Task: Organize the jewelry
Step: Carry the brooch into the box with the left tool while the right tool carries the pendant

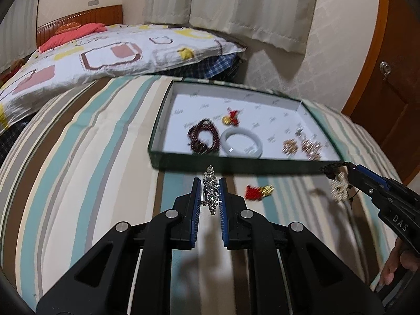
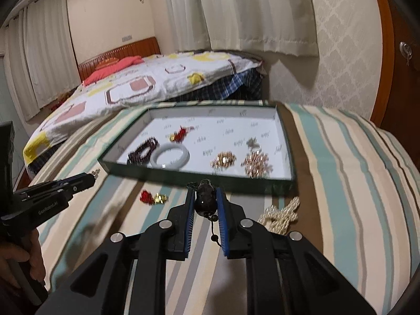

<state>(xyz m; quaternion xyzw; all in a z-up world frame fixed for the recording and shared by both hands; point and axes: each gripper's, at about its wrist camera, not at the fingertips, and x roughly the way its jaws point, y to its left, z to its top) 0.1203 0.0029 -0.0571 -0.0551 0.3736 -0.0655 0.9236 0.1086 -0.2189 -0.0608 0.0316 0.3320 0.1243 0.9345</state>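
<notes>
My left gripper (image 1: 210,186) is shut on a silver crystal brooch (image 1: 211,191), held above the striped bedcover just before the green tray (image 1: 236,161). My right gripper (image 2: 205,197) is shut on a dark pendant with a black cord (image 2: 206,197), near the tray's front edge (image 2: 183,179). The tray holds a dark red bead bracelet (image 1: 203,136), a pale jade bangle (image 1: 241,141), a gold and red charm (image 1: 231,118) and gold brooches (image 1: 302,145). A red and gold charm (image 1: 257,192) and a pearl piece (image 2: 282,216) lie on the cover outside the tray.
The striped cover (image 1: 92,157) lies over a rounded surface. A bed with a patterned quilt (image 1: 105,52) stands behind. Curtains (image 1: 236,5) and a wooden door (image 1: 388,78) are at the back and right.
</notes>
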